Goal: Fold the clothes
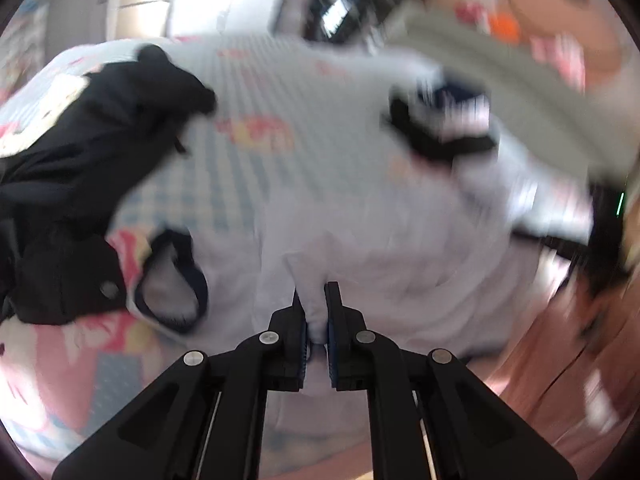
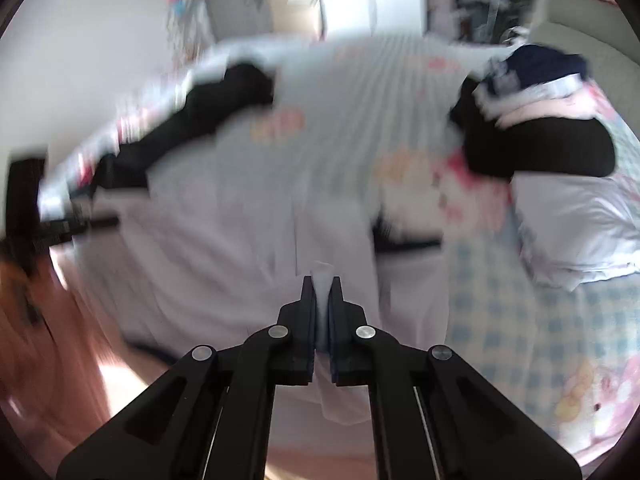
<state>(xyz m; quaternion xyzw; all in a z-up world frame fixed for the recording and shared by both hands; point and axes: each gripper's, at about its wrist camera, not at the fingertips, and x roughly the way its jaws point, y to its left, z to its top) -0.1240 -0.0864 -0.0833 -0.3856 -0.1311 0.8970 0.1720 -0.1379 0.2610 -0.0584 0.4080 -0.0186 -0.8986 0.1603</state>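
Motion blur smears both views, so fabric detail is hard to read. A black garment (image 1: 80,168) lies heaped on the left of the checked bed (image 1: 248,128). The white garment (image 1: 360,240), dark-trimmed, spreads over the bed's near edge. Left tool (image 1: 316,308) and right tool (image 2: 322,300) each pinch its fabric, jaws narrow.

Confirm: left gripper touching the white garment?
Touching. Left wrist view shows left gripper jaws closed on a pinched fold of the white garment.
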